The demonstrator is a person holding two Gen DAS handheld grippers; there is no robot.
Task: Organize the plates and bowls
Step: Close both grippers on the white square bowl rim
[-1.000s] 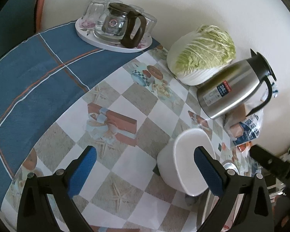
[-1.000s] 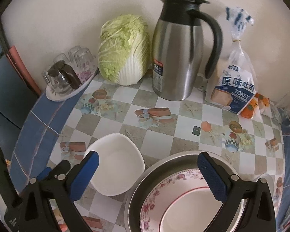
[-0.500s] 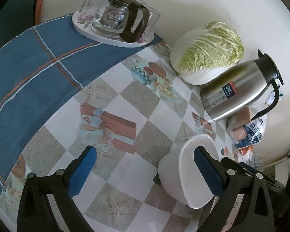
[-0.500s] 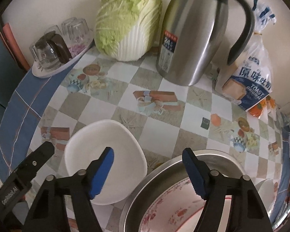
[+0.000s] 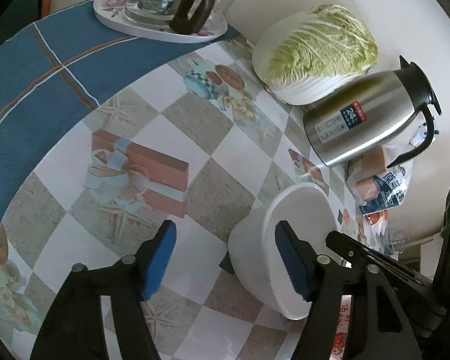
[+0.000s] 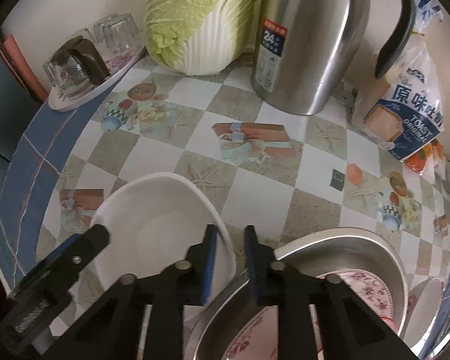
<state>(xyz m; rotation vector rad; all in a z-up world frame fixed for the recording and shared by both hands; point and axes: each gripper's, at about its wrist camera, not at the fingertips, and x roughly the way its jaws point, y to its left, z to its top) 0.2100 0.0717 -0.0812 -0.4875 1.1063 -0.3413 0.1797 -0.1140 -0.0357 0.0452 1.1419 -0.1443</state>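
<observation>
A white bowl (image 6: pixel 162 225) sits on the checkered tablecloth; it also shows in the left wrist view (image 5: pixel 297 240). My right gripper (image 6: pixel 231 258) has narrowed around the bowl's right rim, with one pad inside and one outside; a small gap still shows. My left gripper (image 5: pixel 225 258) is partly closed over the bowl's left rim, its right pad inside the bowl. A steel basin (image 6: pixel 372 255) at lower right holds a flowered plate (image 6: pixel 363 288).
At the back stand a cabbage (image 6: pixel 198 15), a steel thermos jug (image 6: pixel 309 39), a toast bag (image 6: pixel 405 114), and a tray with a glass pot and cups (image 6: pixel 87 69). Blue cloth (image 5: pixel 30 84) covers the table's left side.
Both grippers have moved in on the white bowl and narrowed their jaws. The right gripper went from wide open to nearly closed on the bowl's right rim.
</observation>
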